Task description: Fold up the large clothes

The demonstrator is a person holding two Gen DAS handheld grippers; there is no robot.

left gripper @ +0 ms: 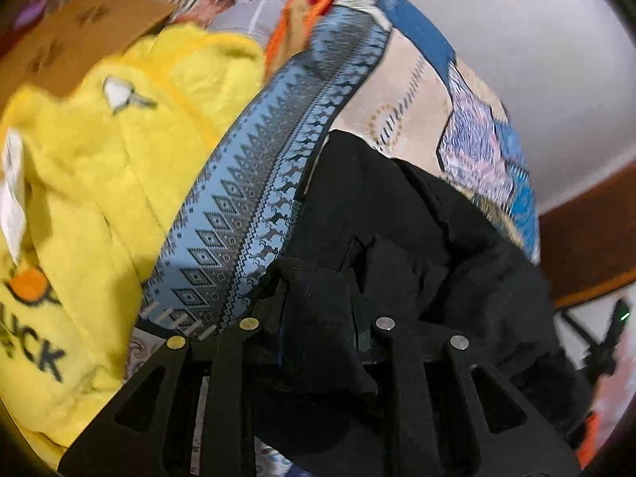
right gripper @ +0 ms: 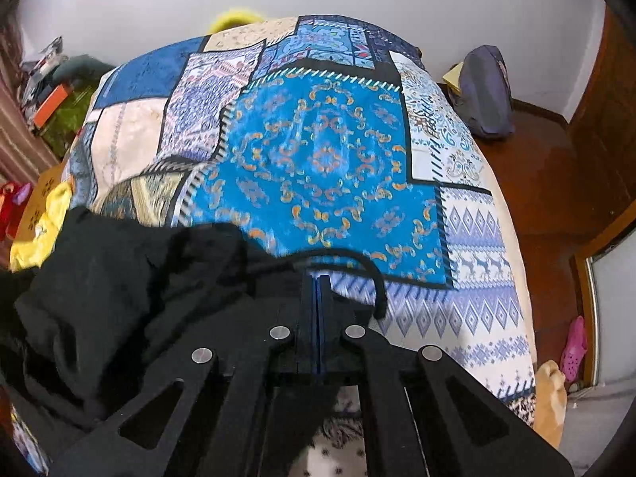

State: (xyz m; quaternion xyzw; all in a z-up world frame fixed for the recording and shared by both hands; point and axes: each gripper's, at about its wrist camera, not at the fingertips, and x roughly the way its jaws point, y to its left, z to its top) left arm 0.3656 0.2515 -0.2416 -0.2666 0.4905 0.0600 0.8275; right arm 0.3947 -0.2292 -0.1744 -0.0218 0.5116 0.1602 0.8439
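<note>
Black fabric, the black garment (right gripper: pixel 107 290) to be folded, lies bunched at the near edge of the bed, draped over the patchwork bedspread (right gripper: pixel 318 151) and gathered up toward both tools. In the left wrist view a thick wad of it (left gripper: pixel 318 318) is bunched between the jaws of the left gripper (left gripper: pixel 318 330), which stand part-way apart and look clamped on the cloth; that hold looks meant to keep one corner or edge under control. The right gripper (right gripper: pixel 317 298) has its jaws pressed fully together, blue pads meeting. A black drawstring (right gripper: pixel 369 274) loops just past its tips and the garment's edge lies at them, but whether any cloth or cord is actually pinched there cannot be made out. Holding the piece at two separated points would let it be lifted and spread flat over the open middle of the bedspread, which I judge is the step in hand; folding proper has not begun. Beside it, toward the left, a yellow fleece garment (left gripper: pixel 99 167) waits in a heap, and a backpack (right gripper: pixel 487 91) sits on the wooden floor well apart.
</note>
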